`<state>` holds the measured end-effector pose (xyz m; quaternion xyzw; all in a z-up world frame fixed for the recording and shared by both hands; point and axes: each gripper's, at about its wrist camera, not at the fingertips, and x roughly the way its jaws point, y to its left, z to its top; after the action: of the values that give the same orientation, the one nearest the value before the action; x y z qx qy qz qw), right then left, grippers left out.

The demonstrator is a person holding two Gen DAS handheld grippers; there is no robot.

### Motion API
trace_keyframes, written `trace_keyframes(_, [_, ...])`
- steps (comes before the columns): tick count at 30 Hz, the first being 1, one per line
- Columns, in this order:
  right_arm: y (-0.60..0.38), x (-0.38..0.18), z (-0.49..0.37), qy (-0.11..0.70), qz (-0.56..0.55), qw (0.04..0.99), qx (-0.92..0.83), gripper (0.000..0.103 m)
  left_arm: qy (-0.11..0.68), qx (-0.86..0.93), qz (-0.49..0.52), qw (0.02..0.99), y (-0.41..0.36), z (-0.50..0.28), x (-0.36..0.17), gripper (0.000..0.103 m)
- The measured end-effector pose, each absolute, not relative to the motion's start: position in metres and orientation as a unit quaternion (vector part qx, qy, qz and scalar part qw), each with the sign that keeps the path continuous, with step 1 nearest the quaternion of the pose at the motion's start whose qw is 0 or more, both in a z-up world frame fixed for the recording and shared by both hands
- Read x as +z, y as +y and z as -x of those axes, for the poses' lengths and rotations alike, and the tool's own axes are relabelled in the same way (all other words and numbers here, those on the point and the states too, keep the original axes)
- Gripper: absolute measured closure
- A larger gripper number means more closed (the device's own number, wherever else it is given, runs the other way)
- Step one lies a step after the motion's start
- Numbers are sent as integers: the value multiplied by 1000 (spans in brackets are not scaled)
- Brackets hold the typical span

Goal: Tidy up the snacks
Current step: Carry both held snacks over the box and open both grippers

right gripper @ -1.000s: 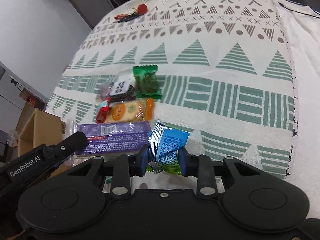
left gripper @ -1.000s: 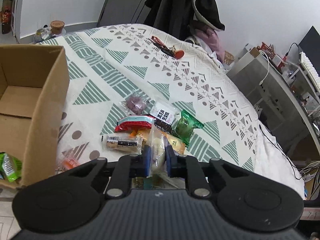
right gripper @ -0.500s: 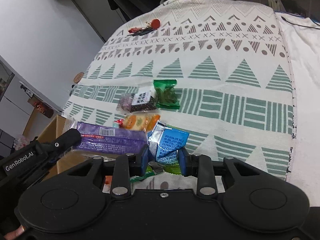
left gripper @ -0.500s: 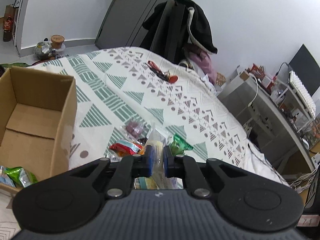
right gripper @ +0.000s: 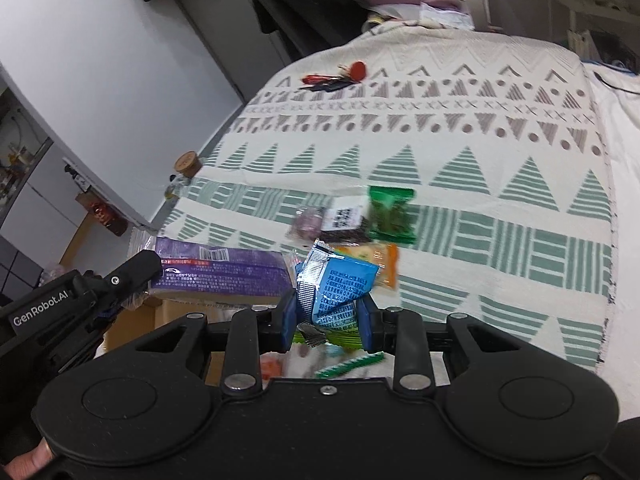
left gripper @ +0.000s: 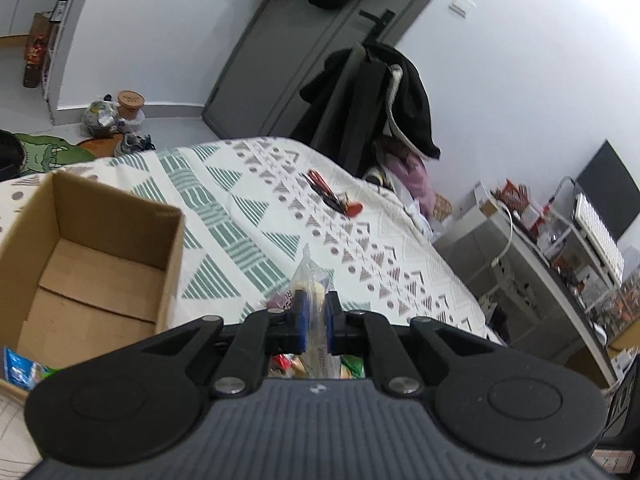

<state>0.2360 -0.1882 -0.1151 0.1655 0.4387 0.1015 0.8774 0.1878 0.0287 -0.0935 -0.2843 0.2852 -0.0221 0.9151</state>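
One cardboard box (left gripper: 92, 264), one key bunch (right gripper: 336, 78), roughly seven snack packets (right gripper: 390, 216) visible.

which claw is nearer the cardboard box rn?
Left. The left claw, shut on a clear-wrapped snack, sits just beside the cardboard box. The right claw, shut on a blue packet, is on the left claw's far side.

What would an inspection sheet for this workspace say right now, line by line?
Surface: patterned green-and-white bedspread.
Job's things: open brown cardboard box; green packet, orange packet lying on the bedspread.
Clutter: red-and-black key bunch.
Grippers: left tool shut on clear-and-purple wrapped snack bar; right tool shut on blue foil packet.
Cables: white cable by shelving.
Surroundings: dark coats hanging, grey door.
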Motion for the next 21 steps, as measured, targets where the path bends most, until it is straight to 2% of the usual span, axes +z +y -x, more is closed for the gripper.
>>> trace_keyframes(21, [-70, -88, -253, 421, -140, 872, 209, 73, 253, 93, 343, 900, 144, -178, -84, 96])
